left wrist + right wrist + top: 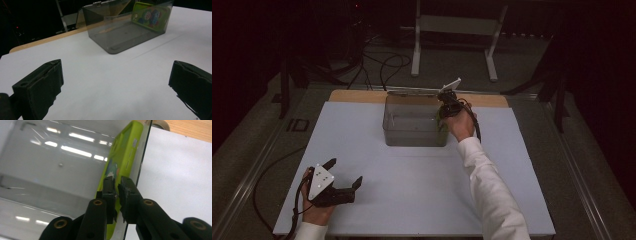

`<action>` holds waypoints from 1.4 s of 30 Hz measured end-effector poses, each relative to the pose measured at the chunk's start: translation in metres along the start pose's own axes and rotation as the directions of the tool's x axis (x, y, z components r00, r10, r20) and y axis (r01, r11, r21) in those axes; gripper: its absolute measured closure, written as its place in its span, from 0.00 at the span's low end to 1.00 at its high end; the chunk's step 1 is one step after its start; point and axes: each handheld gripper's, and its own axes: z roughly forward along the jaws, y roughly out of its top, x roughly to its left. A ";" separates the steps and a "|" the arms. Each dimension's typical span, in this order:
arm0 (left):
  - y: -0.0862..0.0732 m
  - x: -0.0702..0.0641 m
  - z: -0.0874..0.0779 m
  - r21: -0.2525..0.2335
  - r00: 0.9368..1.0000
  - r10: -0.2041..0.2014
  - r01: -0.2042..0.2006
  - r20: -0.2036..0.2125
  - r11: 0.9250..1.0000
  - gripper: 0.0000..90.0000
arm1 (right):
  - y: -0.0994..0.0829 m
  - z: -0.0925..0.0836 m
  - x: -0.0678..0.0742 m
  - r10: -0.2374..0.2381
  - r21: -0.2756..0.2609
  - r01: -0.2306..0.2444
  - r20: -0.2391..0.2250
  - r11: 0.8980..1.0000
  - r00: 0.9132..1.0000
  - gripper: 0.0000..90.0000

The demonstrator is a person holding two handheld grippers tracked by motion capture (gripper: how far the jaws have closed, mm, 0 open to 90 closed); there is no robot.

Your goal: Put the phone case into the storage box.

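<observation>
Lowering green phone case into clear box, right tool clamped on it; next release. Left tool wide open, empty.

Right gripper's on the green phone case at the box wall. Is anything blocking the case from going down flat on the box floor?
Nothing visible does. The right gripper holds the green phone case on edge against the inner wall of the clear box. The box floor beside it looks bare. The left gripper is open, far off near the table's front.
</observation>
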 end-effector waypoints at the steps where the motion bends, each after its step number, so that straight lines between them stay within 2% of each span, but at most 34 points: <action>1: 0.000 0.000 0.000 0.001 1.000 0.001 -0.001 0.000 1.000 0.00 | -0.001 -0.002 -0.001 0.003 -0.008 -0.003 -0.011 1.000 1.000 0.90; 7: 0.000 -0.001 0.001 0.002 1.000 0.000 0.000 0.000 1.000 0.00 | -0.003 -0.014 -0.008 0.016 -0.058 -0.020 -0.069 0.998 0.997 0.86; 13: 0.000 -0.001 0.001 0.001 1.000 0.001 -0.001 0.001 1.000 0.00 | -0.009 -0.024 -0.017 0.039 -0.109 -0.056 -0.148 0.993 0.988 0.77; 18: 0.000 -0.001 0.001 0.002 1.000 -0.003 0.003 0.001 1.000 0.00 | -0.016 -0.031 -0.025 0.041 -0.155 -0.066 -0.159 0.986 0.986 0.68; 23: 0.000 -0.001 0.002 0.005 1.000 -0.001 0.001 0.002 1.000 0.00 | -0.024 -0.039 -0.029 0.010 -0.202 -0.046 -0.177 0.978 0.984 0.61; 26: 0.000 -0.001 0.002 0.006 1.000 -0.001 0.001 0.003 1.000 0.00 | -0.029 -0.044 -0.031 -0.028 -0.239 -0.015 -0.177 0.971 0.984 0.54; 27: 0.000 -0.001 0.002 0.006 1.000 -0.001 0.001 0.003 1.000 0.00 | -0.029 -0.044 -0.031 -0.028 -0.239 -0.015 -0.177 0.971 0.984 0.54; 30: 0.000 -0.001 0.002 0.008 1.000 0.001 -0.001 0.004 1.000 0.00 | -0.036 -0.049 -0.034 -0.052 -0.282 -0.005 -0.196 0.959 0.979 0.46; 33: 0.000 -0.001 0.002 0.008 1.000 0.000 0.000 0.003 1.000 0.00 | -0.040 -0.051 -0.034 -0.059 -0.298 -0.002 -0.197 0.955 0.979 0.44; 34: 0.000 -0.001 0.002 0.009 1.000 0.000 0.000 0.002 1.000 0.00 | -0.044 -0.052 -0.034 -0.072 -0.318 0.005 -0.199 0.948 0.977 0.40; 42: 0.000 -0.001 0.003 0.009 1.000 -0.001 0.001 0.002 1.000 0.00 | -0.062 -0.055 -0.033 -0.091 -0.366 0.002 -0.227 0.931 0.970 0.32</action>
